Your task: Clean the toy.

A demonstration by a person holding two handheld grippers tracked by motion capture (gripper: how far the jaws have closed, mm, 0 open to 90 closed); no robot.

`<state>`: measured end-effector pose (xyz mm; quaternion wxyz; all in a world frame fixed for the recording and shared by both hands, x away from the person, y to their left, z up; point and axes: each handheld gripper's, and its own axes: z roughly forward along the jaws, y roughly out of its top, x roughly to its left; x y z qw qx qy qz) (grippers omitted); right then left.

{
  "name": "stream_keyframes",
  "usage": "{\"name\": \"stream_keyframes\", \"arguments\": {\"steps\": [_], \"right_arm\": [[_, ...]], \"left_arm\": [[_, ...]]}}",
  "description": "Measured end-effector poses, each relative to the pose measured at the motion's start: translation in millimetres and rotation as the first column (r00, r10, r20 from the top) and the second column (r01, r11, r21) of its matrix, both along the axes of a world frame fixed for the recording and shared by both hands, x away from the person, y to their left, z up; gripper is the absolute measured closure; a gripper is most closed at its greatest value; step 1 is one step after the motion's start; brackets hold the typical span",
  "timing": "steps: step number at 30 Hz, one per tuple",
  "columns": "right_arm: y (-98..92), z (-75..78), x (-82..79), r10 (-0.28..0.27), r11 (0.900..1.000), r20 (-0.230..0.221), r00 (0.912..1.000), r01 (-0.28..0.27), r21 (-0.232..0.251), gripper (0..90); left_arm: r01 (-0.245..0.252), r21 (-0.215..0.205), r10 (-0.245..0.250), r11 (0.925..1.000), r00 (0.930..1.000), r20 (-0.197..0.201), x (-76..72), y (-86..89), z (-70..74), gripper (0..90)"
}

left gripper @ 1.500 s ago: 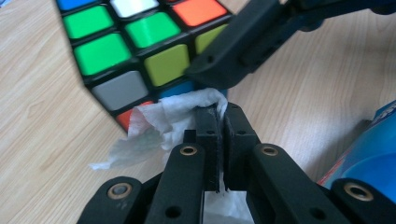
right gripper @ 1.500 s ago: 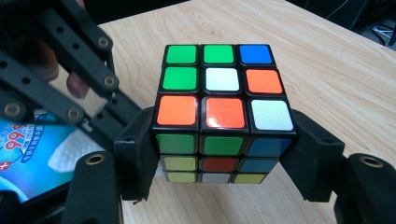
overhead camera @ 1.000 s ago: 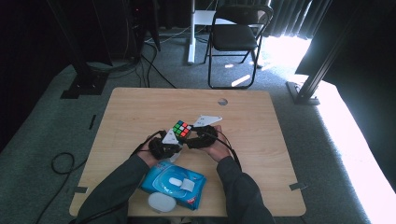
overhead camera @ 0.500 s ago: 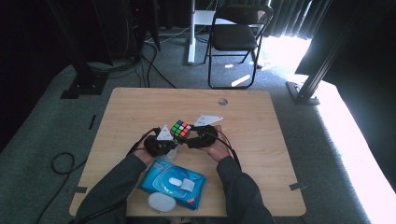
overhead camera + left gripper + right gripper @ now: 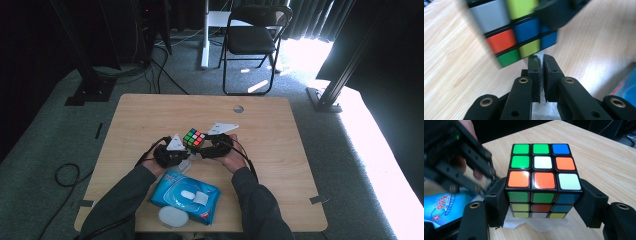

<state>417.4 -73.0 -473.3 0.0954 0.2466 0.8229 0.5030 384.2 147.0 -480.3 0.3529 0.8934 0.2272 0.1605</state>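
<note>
A colourful puzzle cube (image 5: 193,137) (image 5: 541,177) hangs just above the wooden table (image 5: 270,130), with my right gripper (image 5: 541,202) (image 5: 201,146) shut on its two sides. My left gripper (image 5: 541,58) (image 5: 185,152) is shut on a white wipe (image 5: 541,111), and its tips sit right under the cube's (image 5: 519,32) lower edge. In the right gripper view the wipe (image 5: 534,223) lies bunched under the cube, and the left gripper (image 5: 486,182) comes in from the left, blurred.
A blue pack of wet wipes (image 5: 185,195) (image 5: 444,207) lies near the front edge between the forearms, with a white oval lid (image 5: 173,216) beside it. A cable hole (image 5: 238,108) is at the table's back. A folding chair (image 5: 252,40) stands beyond.
My left gripper has edged a little to the left beside the cube. The right gripper and the cube have stayed put.
</note>
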Motion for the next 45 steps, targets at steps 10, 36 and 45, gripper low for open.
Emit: {"name": "stream_keyframes", "arguments": {"steps": [10, 36, 45], "right_arm": [[-5.4, -2.3, 0.6, -0.011, 1.000, -0.003, 0.9999, 0.011, -0.015, 34.4], [-6.9, -23.3, 7.2, -0.076, 0.991, -0.002, 0.9971, 0.075, -0.107, 34.4], [-12.4, -29.5, 9.4, -0.127, 0.983, 0.005, 0.9918, 0.127, -0.130, 34.4]], "left_arm": [[-0.120, -0.065, 0.122, 0.9906, 0.9924, 0.020, 7.5, 29.8, 5.1, 85.4], [-0.270, -0.101, 0.272, 0.9576, 0.9621, 0.013, 16.7, 58.1, 1.9, 83.2], [-0.313, -0.096, 0.317, 0.9450, 0.9483, 0.025, 18.2, 63.3, -0.7, 82.8]]}}
